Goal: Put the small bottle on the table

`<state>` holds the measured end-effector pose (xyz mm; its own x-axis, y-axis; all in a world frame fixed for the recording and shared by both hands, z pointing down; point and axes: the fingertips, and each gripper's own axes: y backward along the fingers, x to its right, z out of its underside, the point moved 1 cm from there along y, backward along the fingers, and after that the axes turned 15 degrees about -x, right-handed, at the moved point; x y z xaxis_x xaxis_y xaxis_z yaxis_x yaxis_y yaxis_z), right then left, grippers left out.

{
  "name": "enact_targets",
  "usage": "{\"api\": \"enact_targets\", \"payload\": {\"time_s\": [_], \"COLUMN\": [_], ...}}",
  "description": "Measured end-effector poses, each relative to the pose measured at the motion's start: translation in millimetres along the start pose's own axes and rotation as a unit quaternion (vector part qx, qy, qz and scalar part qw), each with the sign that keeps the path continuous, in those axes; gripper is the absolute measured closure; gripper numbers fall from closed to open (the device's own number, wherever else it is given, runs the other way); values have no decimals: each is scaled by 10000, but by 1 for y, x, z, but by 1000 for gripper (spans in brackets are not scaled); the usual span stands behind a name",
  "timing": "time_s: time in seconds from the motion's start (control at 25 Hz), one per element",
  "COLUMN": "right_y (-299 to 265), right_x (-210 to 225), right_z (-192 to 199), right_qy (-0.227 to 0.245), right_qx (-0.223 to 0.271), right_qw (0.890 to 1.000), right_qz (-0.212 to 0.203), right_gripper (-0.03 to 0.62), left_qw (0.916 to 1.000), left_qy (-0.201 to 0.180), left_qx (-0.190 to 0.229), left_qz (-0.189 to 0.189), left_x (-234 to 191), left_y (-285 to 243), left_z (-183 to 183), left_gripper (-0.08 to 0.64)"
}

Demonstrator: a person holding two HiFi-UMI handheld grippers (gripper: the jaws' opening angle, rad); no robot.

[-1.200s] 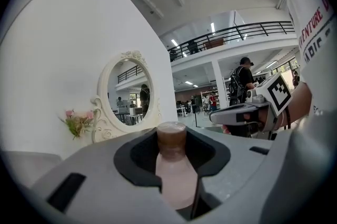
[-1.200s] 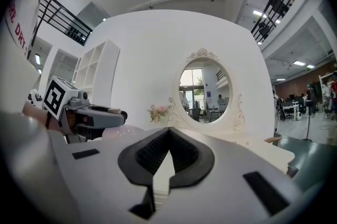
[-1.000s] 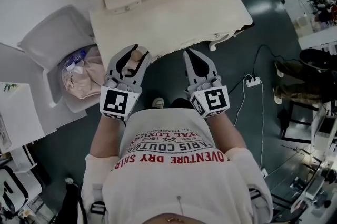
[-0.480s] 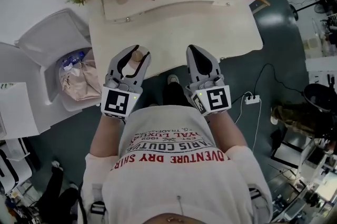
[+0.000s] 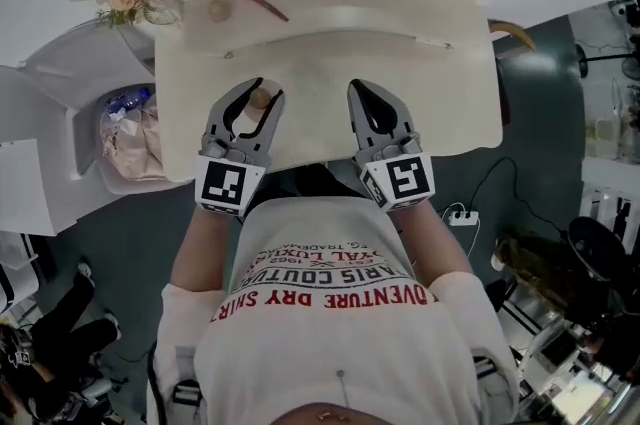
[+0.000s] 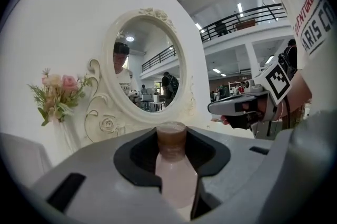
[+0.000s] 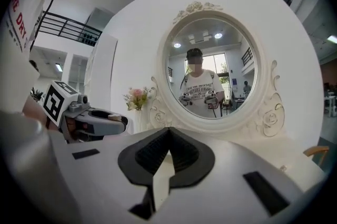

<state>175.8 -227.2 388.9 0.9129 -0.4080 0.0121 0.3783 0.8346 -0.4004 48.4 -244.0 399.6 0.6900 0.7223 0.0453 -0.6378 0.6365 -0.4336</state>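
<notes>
Your left gripper (image 5: 260, 90) is clamped half-shut on the bottle (image 6: 174, 165), over the table (image 5: 330, 63) edge farthest from the mirror (image 6: 147, 65). Your right gripper (image 5: 368, 93) is closed and empty. If you release this near the edge, the bottle may topple off. The tabletop before the mirror is smooth, cream and mostly bare.

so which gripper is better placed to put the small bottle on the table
Left. The left gripper grips the small bottle above the table near its front edge. The right gripper is shut, with nothing between its jaws.
</notes>
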Motion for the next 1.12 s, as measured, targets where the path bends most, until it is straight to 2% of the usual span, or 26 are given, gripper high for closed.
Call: {"api": "enact_targets", "payload": {"time_s": [0.4, 0.88, 1.12], "right_y": [-70, -106, -110], "right_x": [46, 58, 55], "right_z": [34, 72, 82], "right_qy": [23, 89, 79], "right_qx": [-500, -811, -865], "right_qw": [9958, 9912, 9919], "right_qz": [-760, -1040, -926], "right_gripper": [594, 594, 594], "left_qw": [9962, 9911, 9902], "left_qy": [512, 680, 732], "left_qx": [-509, -894, -955], "left_qz": [-490, -713, -704], "left_x": [-18, -31, -30], "left_y": [-76, -118, -120], "left_z": [43, 95, 115], "left_gripper": [423, 423, 423]}}
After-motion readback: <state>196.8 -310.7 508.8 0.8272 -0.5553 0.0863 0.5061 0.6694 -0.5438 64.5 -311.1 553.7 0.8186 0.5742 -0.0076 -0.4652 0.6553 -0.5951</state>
